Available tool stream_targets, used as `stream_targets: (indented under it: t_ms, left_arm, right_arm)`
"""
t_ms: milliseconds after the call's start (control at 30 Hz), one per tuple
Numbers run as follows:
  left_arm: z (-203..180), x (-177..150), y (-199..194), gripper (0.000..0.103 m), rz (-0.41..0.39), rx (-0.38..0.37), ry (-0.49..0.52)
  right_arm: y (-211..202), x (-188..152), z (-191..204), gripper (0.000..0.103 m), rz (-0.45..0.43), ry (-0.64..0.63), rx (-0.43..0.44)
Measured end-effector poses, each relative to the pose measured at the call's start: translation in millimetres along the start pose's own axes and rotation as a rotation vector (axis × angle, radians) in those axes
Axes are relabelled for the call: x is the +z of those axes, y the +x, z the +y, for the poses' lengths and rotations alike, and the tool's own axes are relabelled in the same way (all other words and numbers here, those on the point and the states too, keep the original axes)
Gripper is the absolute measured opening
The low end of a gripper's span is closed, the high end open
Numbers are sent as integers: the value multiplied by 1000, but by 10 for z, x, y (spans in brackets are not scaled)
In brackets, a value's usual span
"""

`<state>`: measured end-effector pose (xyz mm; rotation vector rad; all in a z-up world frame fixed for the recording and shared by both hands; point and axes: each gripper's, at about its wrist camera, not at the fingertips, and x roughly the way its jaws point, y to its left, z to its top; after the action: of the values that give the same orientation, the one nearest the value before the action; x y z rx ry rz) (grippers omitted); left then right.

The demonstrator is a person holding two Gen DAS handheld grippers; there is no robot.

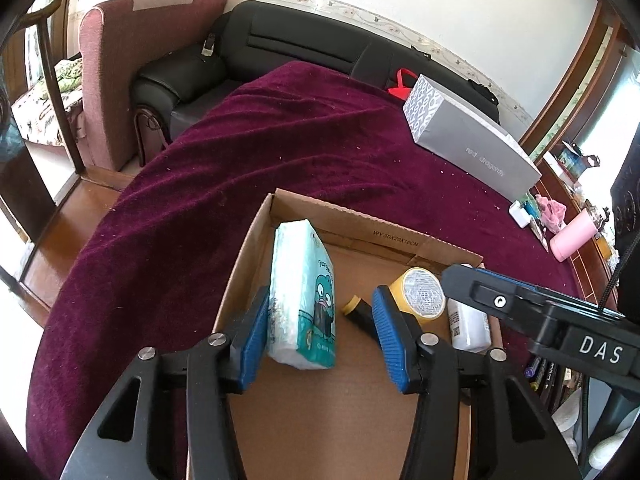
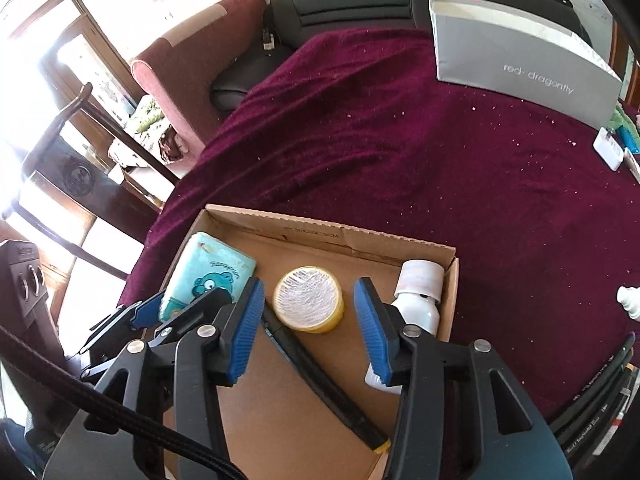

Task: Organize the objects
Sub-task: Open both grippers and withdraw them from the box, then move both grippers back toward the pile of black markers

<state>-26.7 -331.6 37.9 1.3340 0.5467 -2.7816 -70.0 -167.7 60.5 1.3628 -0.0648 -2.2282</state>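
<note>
An open cardboard box [image 1: 360,220] [image 2: 320,224] sits on the maroon cloth. Inside it a pale blue tissue pack [image 1: 304,300] [image 2: 208,272] with a cartoon bear stands on edge at the left. My left gripper [image 1: 325,340] is open around the pack: the left pad is beside it and the right pad is well clear. A yellow lint shaver [image 1: 422,294] [image 2: 308,298] with a black handle lies mid-box. My right gripper [image 2: 311,330] is open above it, with both pads apart from it. A white bottle [image 1: 468,324] [image 2: 418,300] lies in the right corner.
A grey shoe box [image 1: 472,140] [image 2: 520,64] lies on the cloth at the far right. A pink bottle [image 1: 570,240] and small clutter sit at the right edge, with pens [image 2: 600,400] nearer. A black sofa [image 1: 304,40] and a maroon armchair [image 1: 132,60] stand behind.
</note>
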Motion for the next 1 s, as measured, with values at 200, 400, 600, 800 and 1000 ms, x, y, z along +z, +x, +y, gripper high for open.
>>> stream_targets:
  t_ms: [200, 400, 600, 800, 1000]
  left_arm:
    - [-7, -11, -259, 45, -24, 8, -12]
    - [-267, -112, -713, 45, -35, -14, 26]
    - [-1233, -388, -1638, 55, -72, -151, 208]
    - [-2773, -777, -2708, 57, -164, -221, 635]
    - [-3923, -1239, -3234, 58, -205, -277, 935]
  right_arm:
    - [-209, -76, -28, 46, -26, 17, 13]
    - [-511, -241, -149, 49, -58, 34, 26]
    - [-928, -630, -555, 52, -81, 86, 37]
    - [-1318, -1082, -1177, 58, -90, 213, 41]
    - [-1661, -1442, -1806, 58, -125, 370, 29]
